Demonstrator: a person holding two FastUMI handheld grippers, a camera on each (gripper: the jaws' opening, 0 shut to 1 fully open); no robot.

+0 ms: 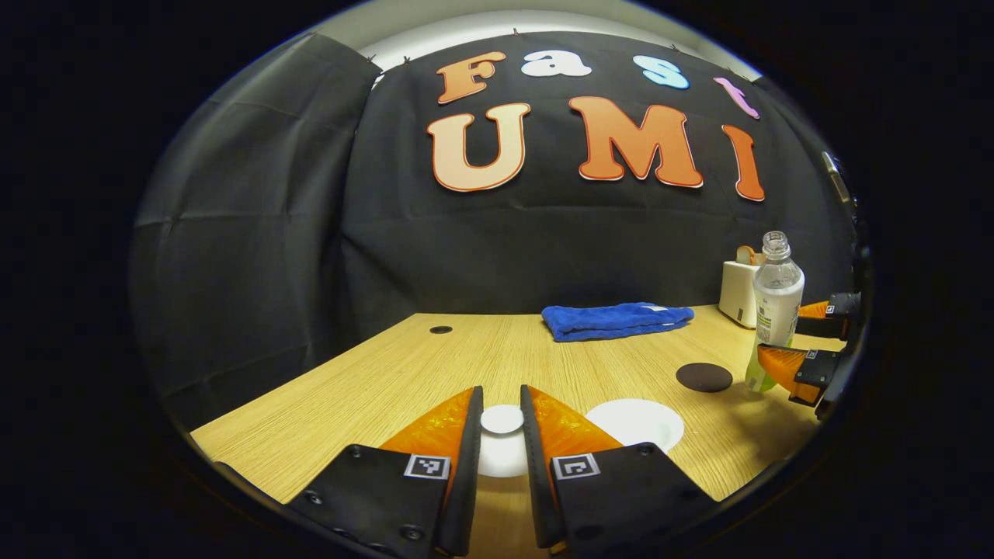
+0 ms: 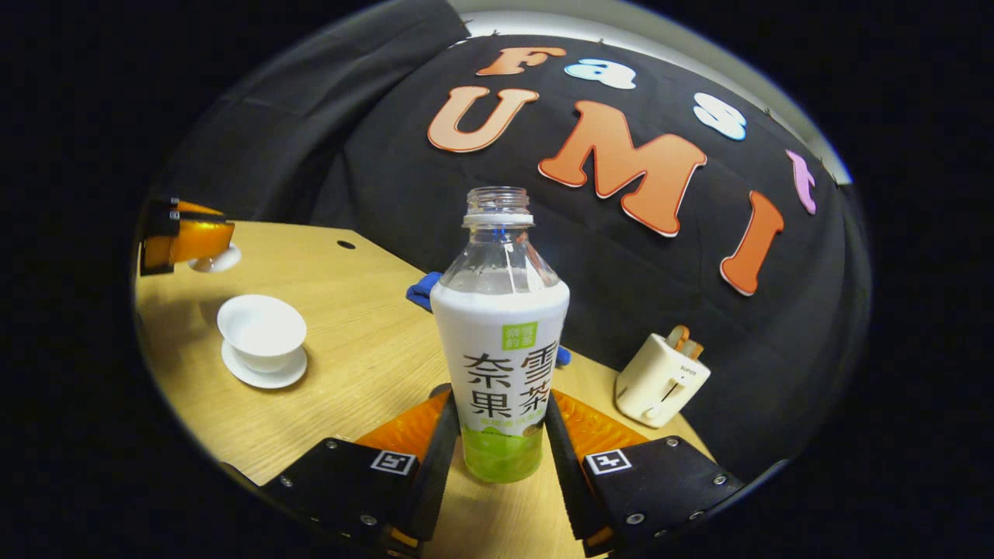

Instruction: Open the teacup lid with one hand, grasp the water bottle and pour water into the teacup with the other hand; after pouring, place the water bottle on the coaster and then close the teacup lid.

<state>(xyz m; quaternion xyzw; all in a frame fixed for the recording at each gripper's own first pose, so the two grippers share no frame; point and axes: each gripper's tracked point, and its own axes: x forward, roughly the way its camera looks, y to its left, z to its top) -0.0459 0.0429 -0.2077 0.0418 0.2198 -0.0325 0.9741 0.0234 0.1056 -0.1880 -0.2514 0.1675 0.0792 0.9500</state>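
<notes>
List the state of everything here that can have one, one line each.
Lid: off the teacup, held by left gripper.
Teacup: open, on its saucer.
Bottle: uncapped, upright, gripped by right gripper.
Coaster: bare.
Towel: folded.
Toaster: toast in slot.

Water bottle label: large dark characters; toaster wording illegible

Bottle right of coaster, towel behind, toaster behind bottle.
</notes>
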